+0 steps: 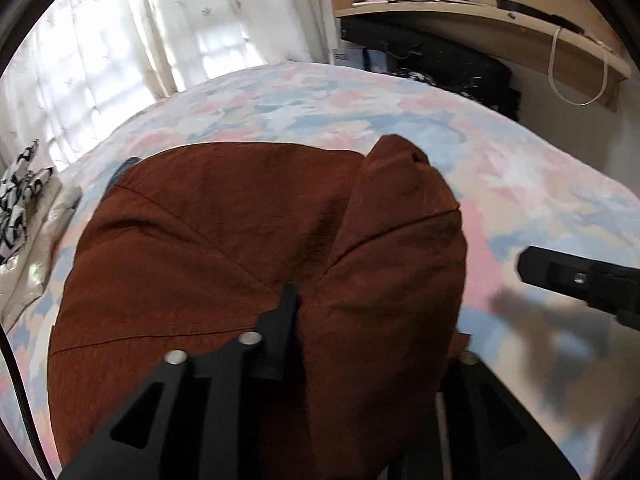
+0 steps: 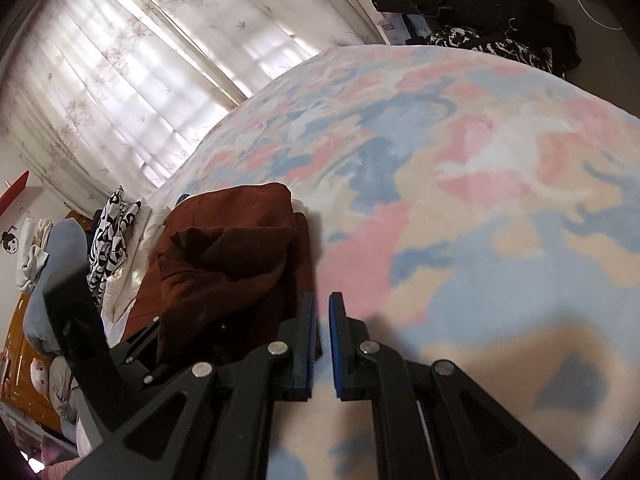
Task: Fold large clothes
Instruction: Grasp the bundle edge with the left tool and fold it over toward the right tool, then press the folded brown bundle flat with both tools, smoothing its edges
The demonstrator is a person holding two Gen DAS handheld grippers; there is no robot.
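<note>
A rust-brown garment [image 1: 224,240] lies spread on the pastel patchwork bedspread [image 1: 304,96]. One thick fold [image 1: 400,220] of it is doubled over toward the camera. My left gripper [image 1: 364,304] stands over the near edge with its jaws apart. The fold lies between them and covers the right finger; only the left finger [image 1: 286,320] shows. In the right wrist view the garment [image 2: 228,256] is bunched over the left gripper's frame [image 2: 80,320]. My right gripper [image 2: 323,320] hovers over bare bedspread to the right of the garment. Its blue pads [image 2: 336,344] are nearly together and hold nothing; it also shows as the right gripper [image 1: 576,280].
Sheer curtains [image 1: 140,40] hang behind the bed. A black-and-white patterned cloth [image 1: 20,200] and other laundry lie at the left edge. A wooden shelf [image 1: 460,16] with small boxes, and dark bags [image 1: 440,60] under it, stand at the far right.
</note>
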